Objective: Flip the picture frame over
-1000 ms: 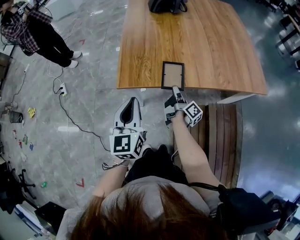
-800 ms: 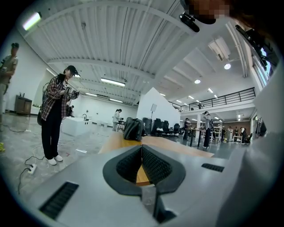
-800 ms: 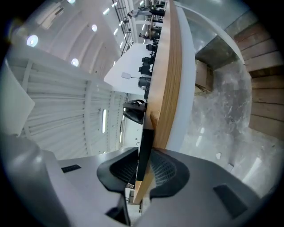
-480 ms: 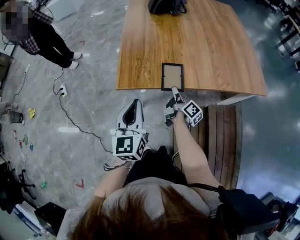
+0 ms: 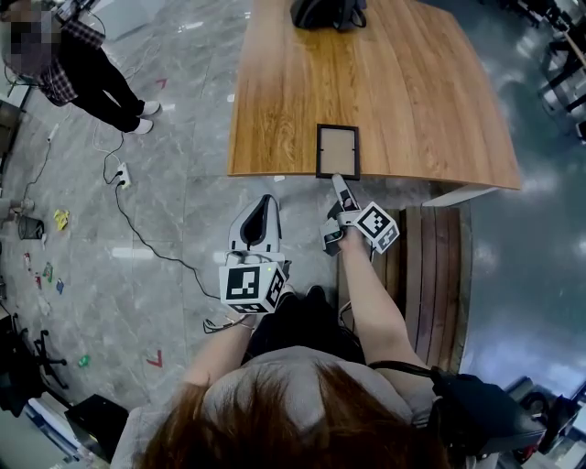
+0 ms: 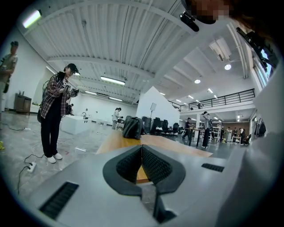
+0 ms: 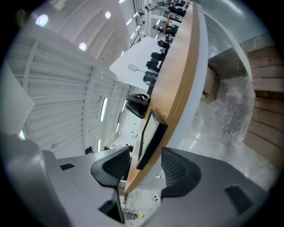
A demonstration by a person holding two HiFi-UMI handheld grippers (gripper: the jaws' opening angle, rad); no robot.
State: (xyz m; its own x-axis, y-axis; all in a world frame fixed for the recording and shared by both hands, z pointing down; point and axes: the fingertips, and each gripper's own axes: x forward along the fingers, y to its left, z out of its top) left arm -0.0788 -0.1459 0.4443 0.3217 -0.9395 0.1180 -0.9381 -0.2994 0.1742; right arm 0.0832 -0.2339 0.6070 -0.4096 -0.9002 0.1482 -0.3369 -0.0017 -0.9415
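The black picture frame (image 5: 338,150) lies flat on the wooden table (image 5: 412,92), at its near edge. My right gripper (image 5: 337,181) points at the frame's near side, rolled onto its side. In the right gripper view the frame's edge (image 7: 151,137) and the table's edge (image 7: 177,80) stand between the jaws of the right gripper (image 7: 145,153), which are opening; the pads do not press on the frame. My left gripper (image 5: 264,201) hangs over the floor left of the frame. The left gripper (image 6: 142,148) has its tips together and holds nothing.
A black bag (image 5: 325,11) sits at the table's far end. A person (image 5: 82,73) stands on the floor to the left, near a power strip (image 5: 122,174) with a trailing cable. A slatted wooden bench (image 5: 430,275) runs along my right side.
The right gripper has rolled about its own axis and its jaws have spread wide around the frame's near edge. The frame still lies flat. The left gripper has kept still.
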